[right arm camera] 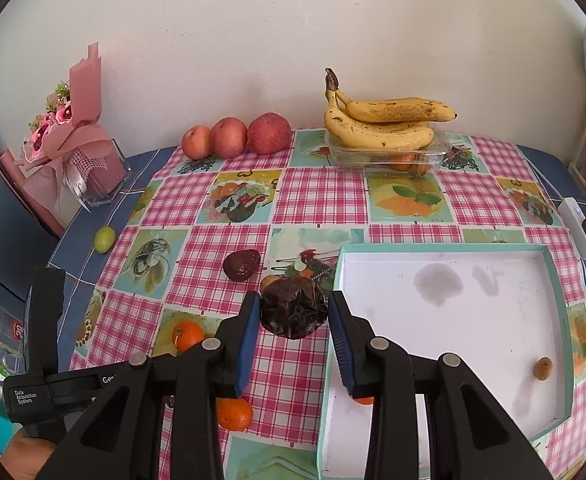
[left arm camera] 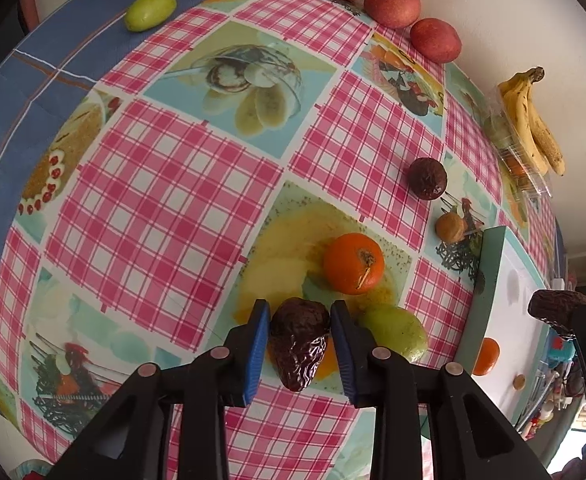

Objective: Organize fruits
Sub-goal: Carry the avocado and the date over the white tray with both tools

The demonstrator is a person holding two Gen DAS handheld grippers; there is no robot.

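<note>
Two grippers, each with a wrinkled dark fruit between its blue fingers. Left gripper (left arm camera: 299,344): fingers part-way closed, pads (left arm camera: 257,346) pressing both sides of a dark avocado (left arm camera: 299,346), which points toward the camera; whether it is lifted off the worktop (left arm camera: 165,184) or resting on it, cannot tell. Just past it sit an orange (left arm camera: 353,263) and a green fruit (left arm camera: 397,330), the green one partly behind the right-side finger. Right gripper (right arm camera: 294,322): fingers about the same gap, clamped on a second shrivelled avocado (right arm camera: 294,307), held near the left rim of the white tray (right arm camera: 453,320), not over it as far as can be seen. In the left view this gripper shows at the far right edge with its fruit raised above the tray. Tray holds a small brown fruit (right arm camera: 543,368) near its right wall and an orange bit peeking under the right finger. Loose on the checked cloth: a third dark avocado (right arm camera: 241,265), another orange (right arm camera: 187,335), one more orange (right arm camera: 235,414) below the left gripper body, a green fruit (right arm camera: 105,239) at the left edge. Three red apples (right arm camera: 235,137) line the wall; bananas (right arm camera: 381,120) lie on a clear plastic box (right arm camera: 389,156). A hand (right arm camera: 29,454) shows bottom left, gripping the left tool.
</note>
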